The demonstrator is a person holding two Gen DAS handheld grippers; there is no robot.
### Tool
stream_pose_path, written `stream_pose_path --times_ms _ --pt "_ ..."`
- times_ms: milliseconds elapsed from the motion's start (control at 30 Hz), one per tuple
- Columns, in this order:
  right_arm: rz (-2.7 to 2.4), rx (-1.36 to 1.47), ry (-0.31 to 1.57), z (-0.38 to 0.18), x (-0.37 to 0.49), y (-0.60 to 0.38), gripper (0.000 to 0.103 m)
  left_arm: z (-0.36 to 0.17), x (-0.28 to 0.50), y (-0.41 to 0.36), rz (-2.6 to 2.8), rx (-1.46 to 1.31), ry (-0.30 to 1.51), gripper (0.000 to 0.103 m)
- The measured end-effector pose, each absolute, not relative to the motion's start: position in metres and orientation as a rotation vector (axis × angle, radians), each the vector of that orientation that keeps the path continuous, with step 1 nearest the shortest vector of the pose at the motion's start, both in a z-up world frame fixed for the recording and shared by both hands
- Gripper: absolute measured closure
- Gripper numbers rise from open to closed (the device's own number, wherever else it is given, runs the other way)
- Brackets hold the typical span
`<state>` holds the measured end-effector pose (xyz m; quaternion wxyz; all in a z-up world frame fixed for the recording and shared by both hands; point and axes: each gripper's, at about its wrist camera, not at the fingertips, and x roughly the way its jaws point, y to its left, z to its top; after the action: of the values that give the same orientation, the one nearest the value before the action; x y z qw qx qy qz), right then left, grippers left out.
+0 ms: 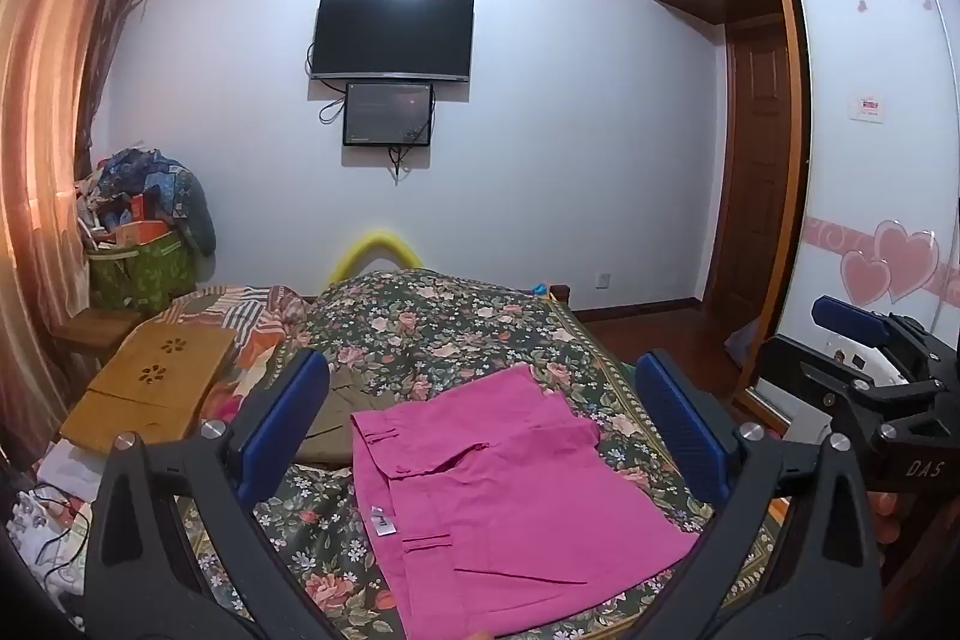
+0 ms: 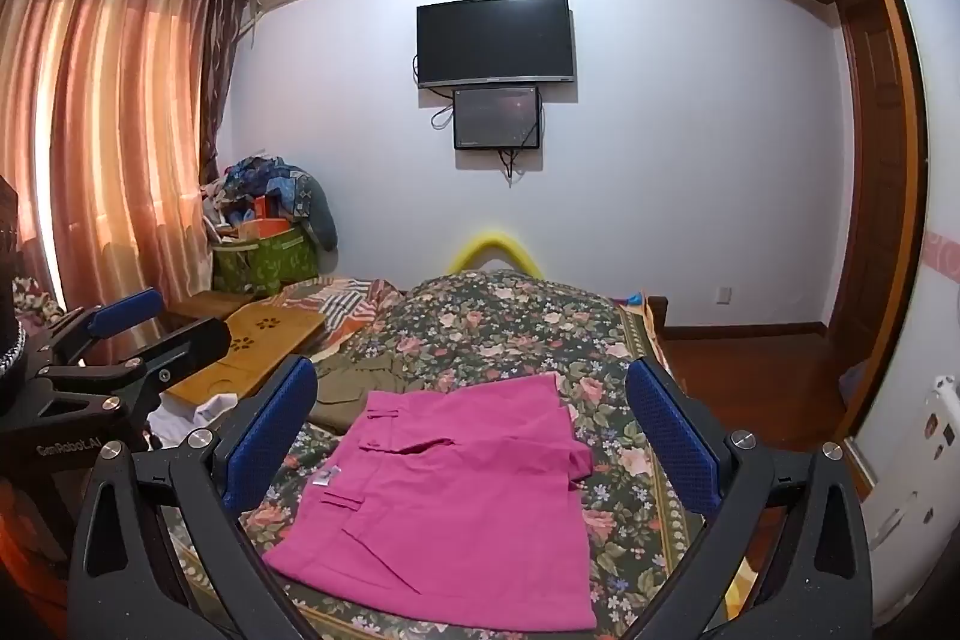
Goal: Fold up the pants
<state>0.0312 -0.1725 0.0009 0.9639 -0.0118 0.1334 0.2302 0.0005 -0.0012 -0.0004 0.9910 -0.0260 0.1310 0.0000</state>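
The pink pants lie folded into a compact stack on the floral bedspread, waistband to the left with a white label showing. They also show in the right wrist view. My left gripper is open and empty, held above the pants. My right gripper is open and empty too, above the same stack. The right gripper shows at the right edge of the left wrist view; the left gripper shows at the left edge of the right wrist view.
An olive-brown garment lies on the bed just beyond the pants. A wooden lap tray and white clothes with cables lie to the left. A green bag of clutter stands by the curtain. The wardrobe and door are on the right.
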Motion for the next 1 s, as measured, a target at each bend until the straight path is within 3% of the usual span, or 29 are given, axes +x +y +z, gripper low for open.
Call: stream_pose_path --times_ms 1000 --pt "0.461 -0.015 0.286 -0.0022 0.0346 -0.1726 0.000 -0.0017 -0.0014 -0.0019 -0.023 -0.044 0.264 0.000"
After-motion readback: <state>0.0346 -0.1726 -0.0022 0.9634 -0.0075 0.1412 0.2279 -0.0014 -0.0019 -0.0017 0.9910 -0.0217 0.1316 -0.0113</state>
